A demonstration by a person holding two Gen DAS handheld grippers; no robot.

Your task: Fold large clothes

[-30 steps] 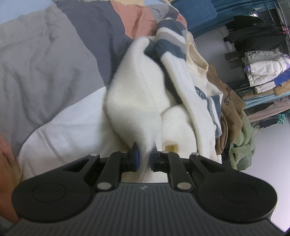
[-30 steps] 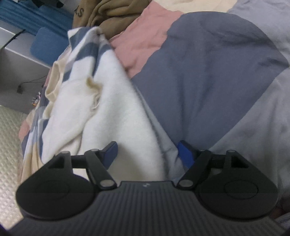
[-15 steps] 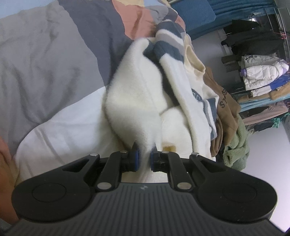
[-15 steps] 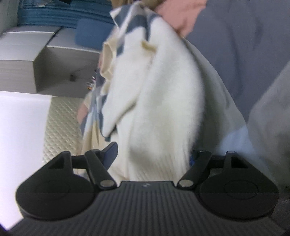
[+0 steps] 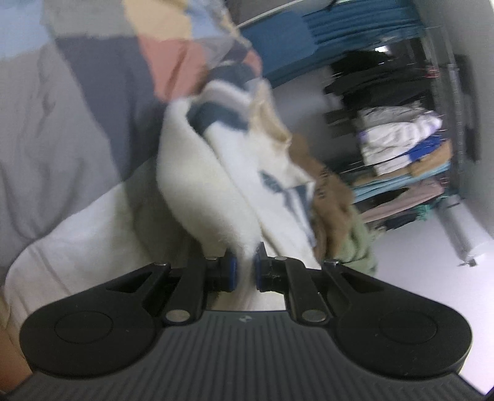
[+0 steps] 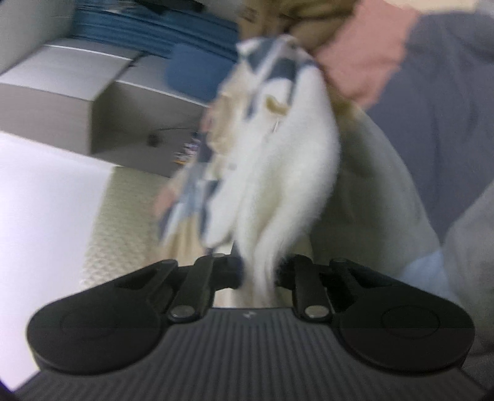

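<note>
On the bed, in the left wrist view, a fluffy white fleece garment with navy and grey stripes (image 5: 216,172) lies bunched over a patchwork duvet of grey, navy, salmon and white panels (image 5: 61,129). The left gripper (image 5: 245,271) has its jaws drawn together on a fold of the garment's white fleece, the blue pads pressing the cloth from both sides. To the right of the garment, touching it, sit a crumpled brown sweatshirt (image 5: 330,188) and, nearer the camera, a sage-green cloth (image 5: 355,243). Beyond the garment, well apart from it, stands a rack of folded and hanging clothes (image 5: 401,148), and a blue pleated fabric (image 5: 324,34) hangs behind the bed. The picture is blurred.

In the right wrist view, also blurred, the same garment (image 6: 287,166) hangs lifted off the duvet (image 6: 447,108), narrowing down to the right gripper (image 6: 259,274). Its jaws are closing, with the white fleece between them and filling the gap; the pads themselves are hidden by the pile. Left of the garment lie a pale quilted mat (image 6: 129,216) and grey boxes (image 6: 77,101). A brown cloth (image 6: 308,15) sits above the garment's striped end.
</note>
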